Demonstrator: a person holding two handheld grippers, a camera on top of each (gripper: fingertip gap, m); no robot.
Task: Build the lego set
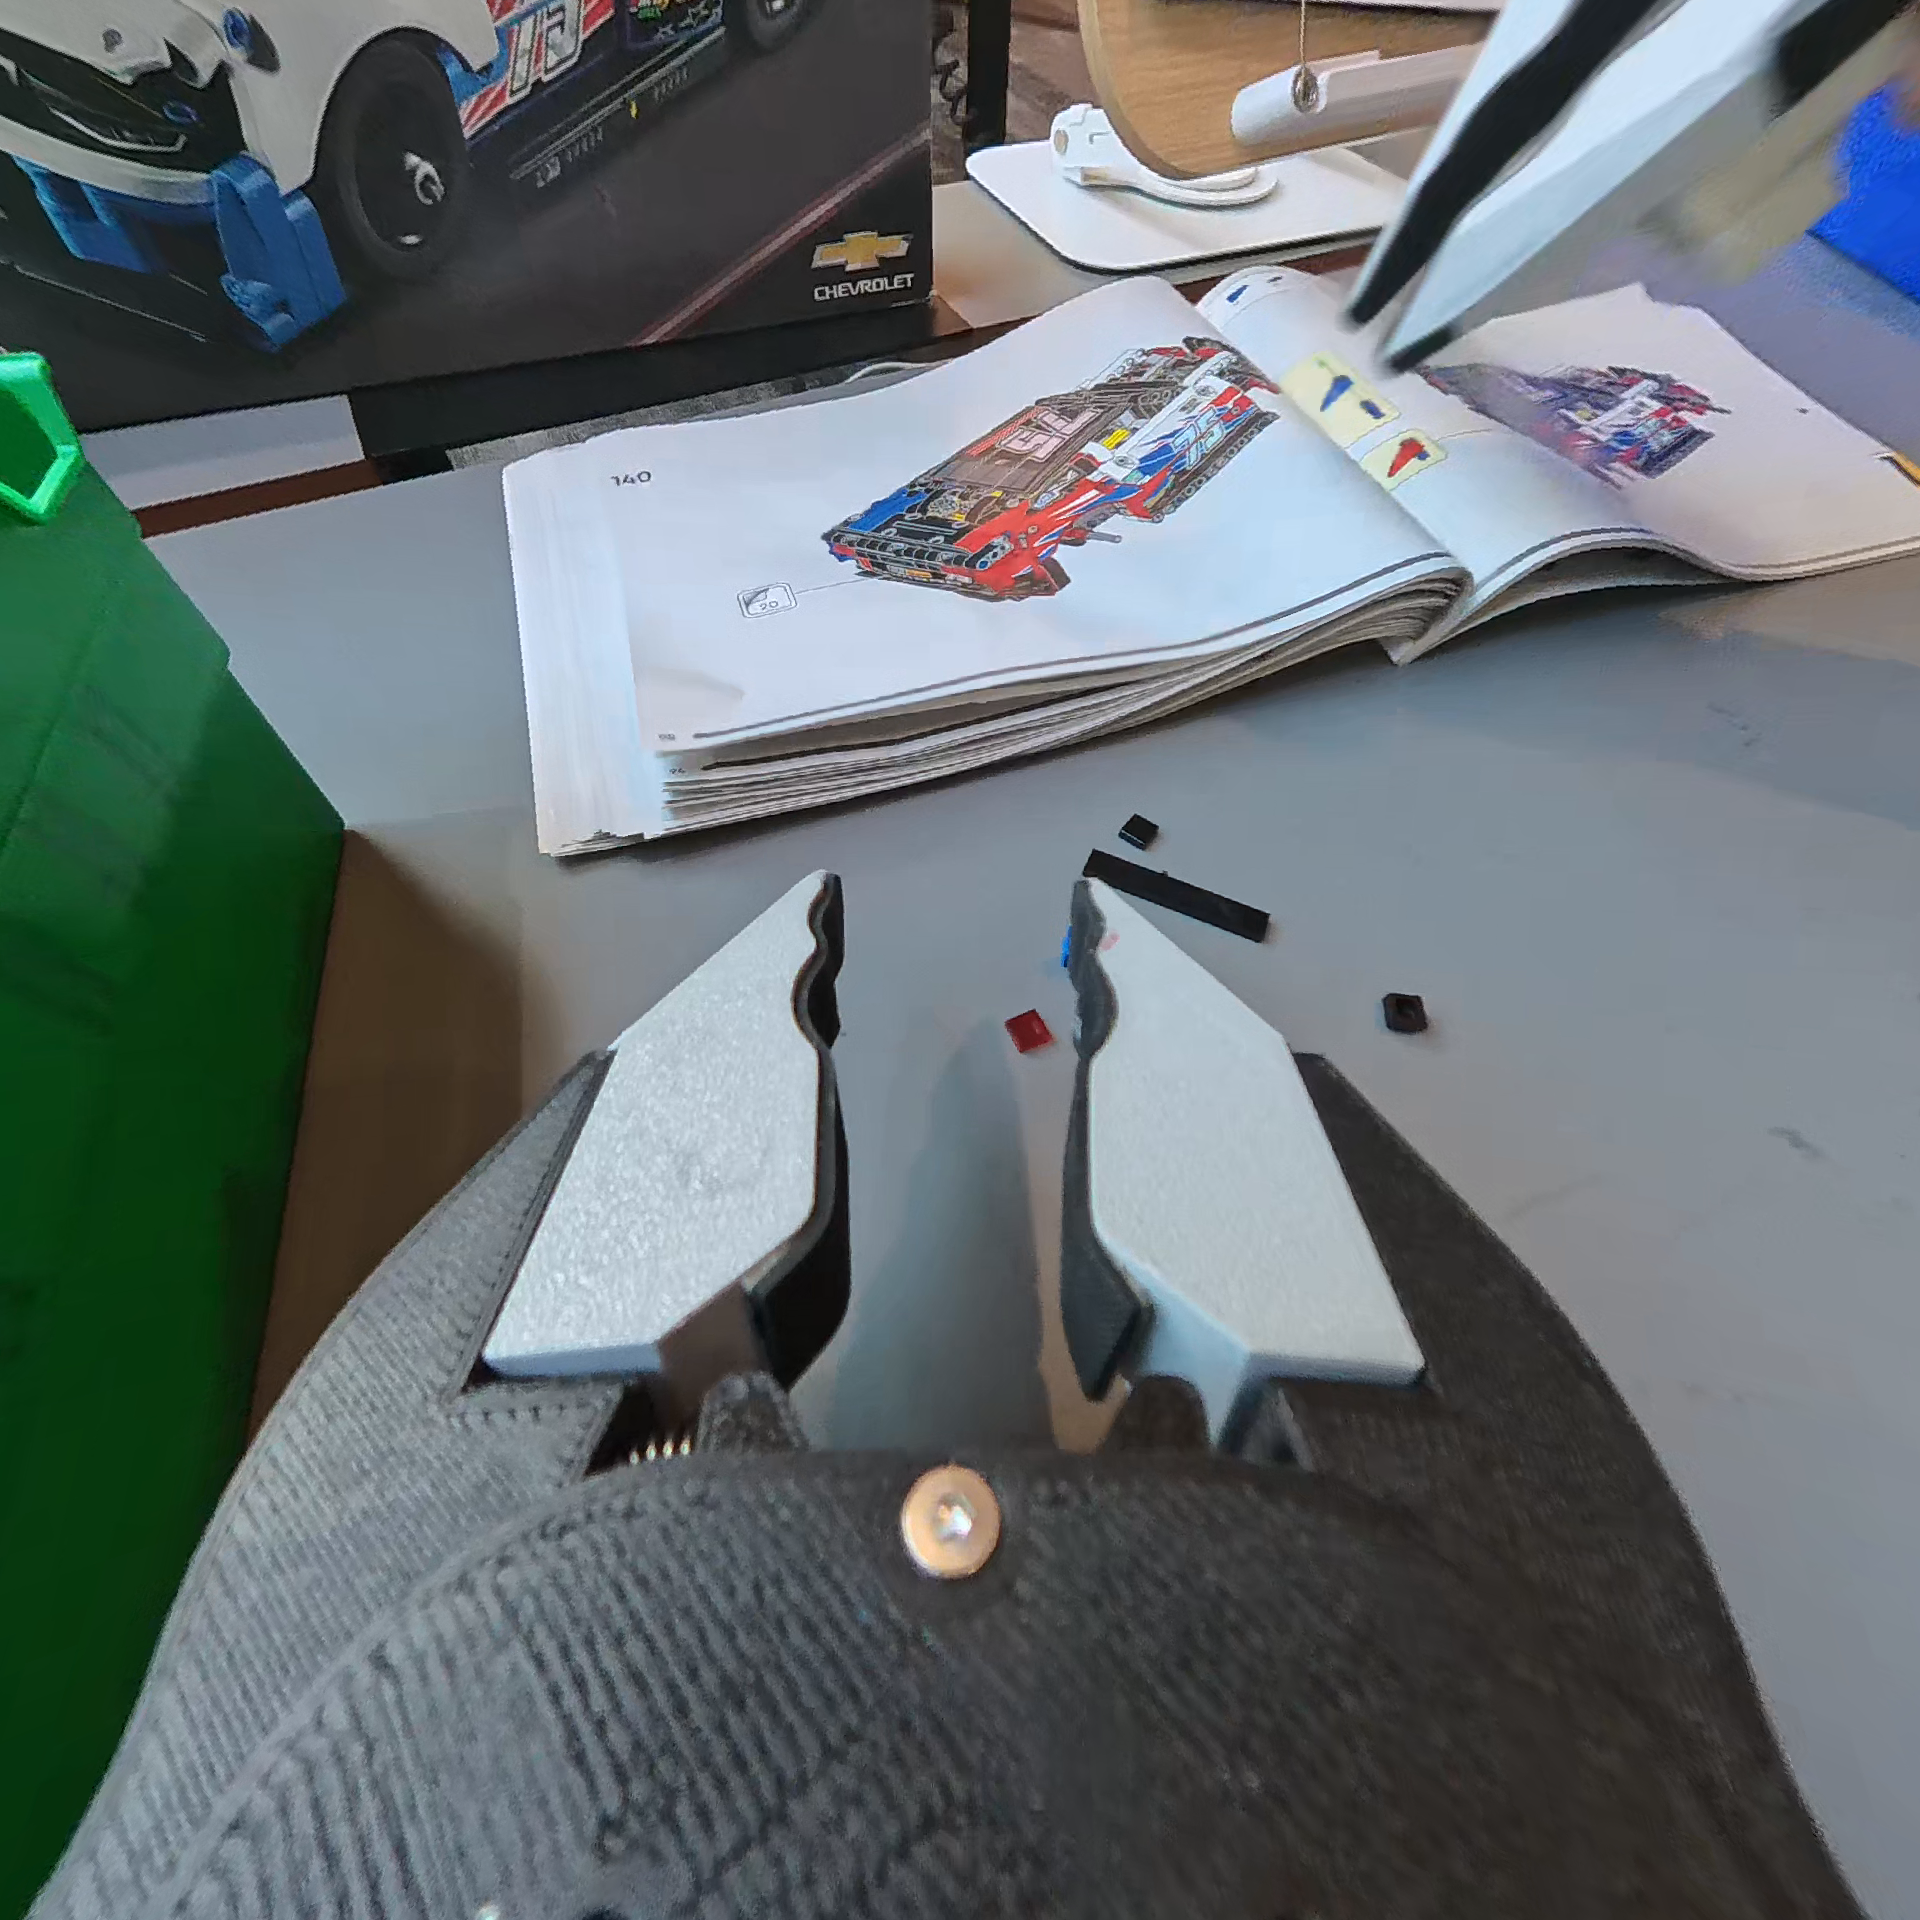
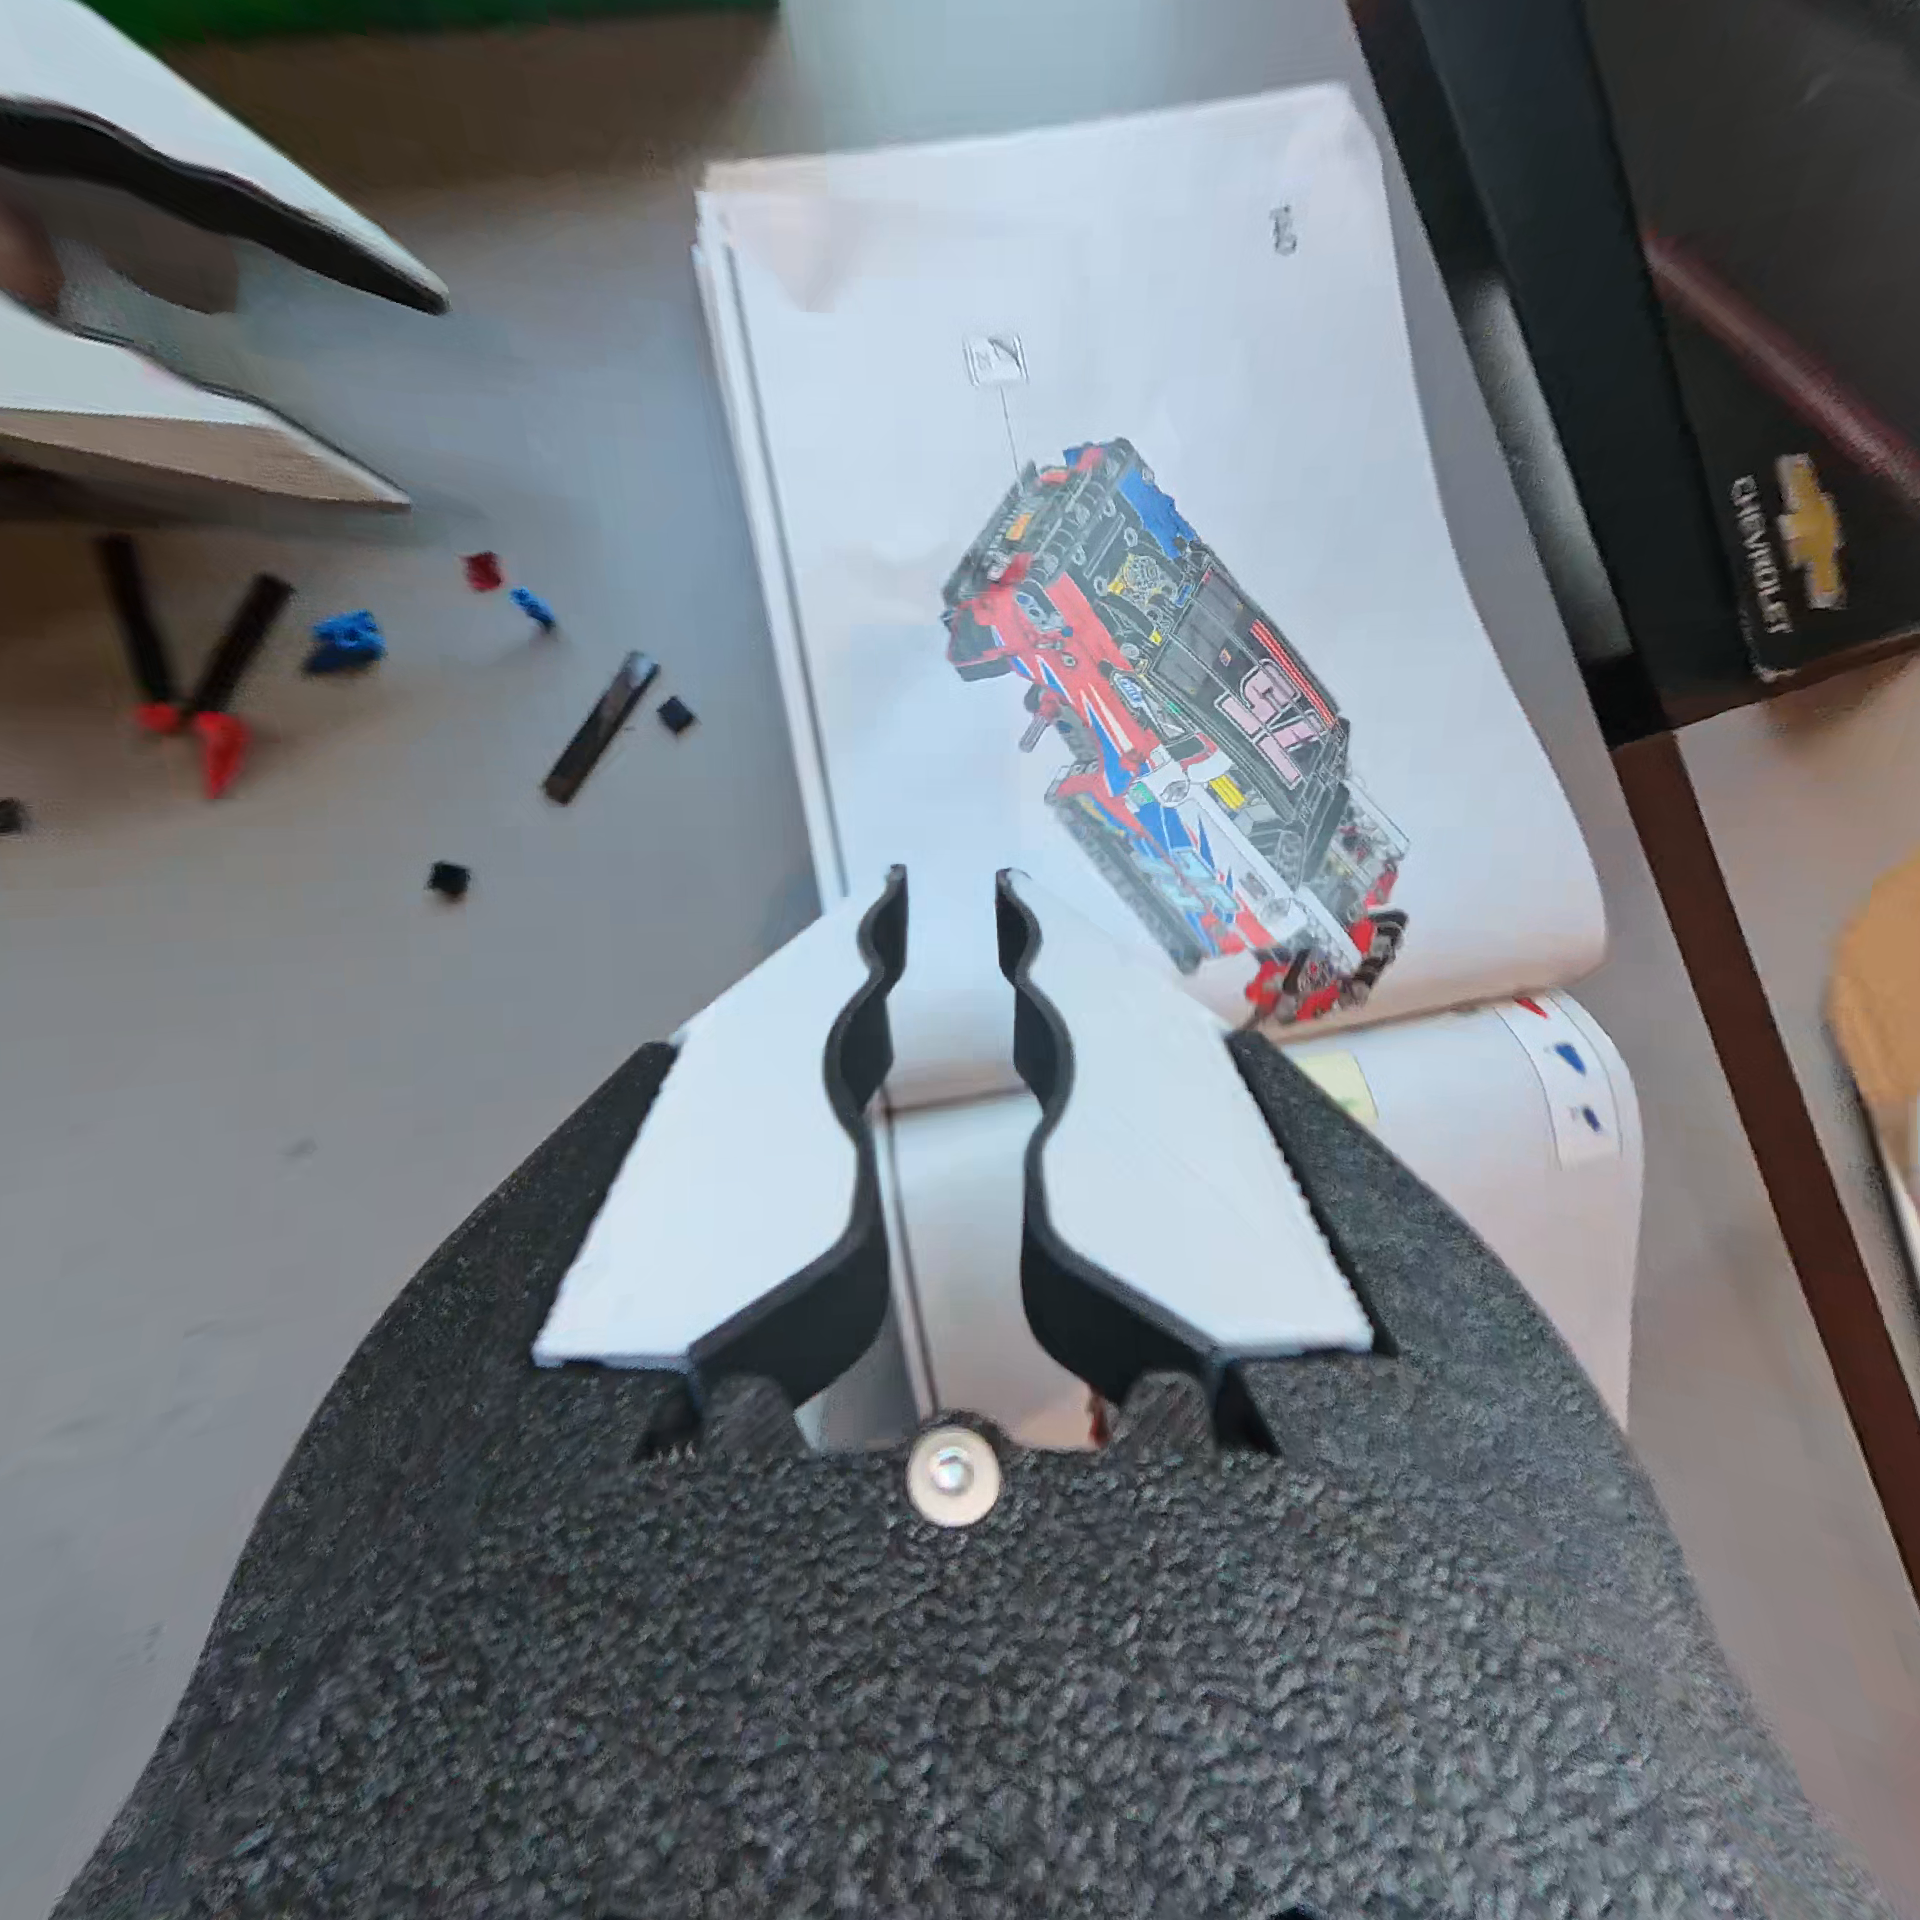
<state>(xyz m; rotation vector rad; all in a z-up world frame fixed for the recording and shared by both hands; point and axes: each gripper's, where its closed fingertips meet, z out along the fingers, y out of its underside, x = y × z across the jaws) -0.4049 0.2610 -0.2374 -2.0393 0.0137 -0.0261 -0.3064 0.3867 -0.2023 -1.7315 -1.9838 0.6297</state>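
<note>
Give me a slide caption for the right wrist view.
Open right claw hovers over the open white instruction booklet; small red, blue and black lego pieces lie scattered on the grey table.

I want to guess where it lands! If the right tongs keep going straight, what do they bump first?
Probably the open booklet. The right tongs are open and point right over its white page, beside the car drawing. Nothing shows between, though the height is hard to judge.

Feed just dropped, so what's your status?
Left claw open, empty, over loose bricks. Right claw open above instruction booklet. Small red brick between left fingers, ungrasped. Nothing blocking.
</note>
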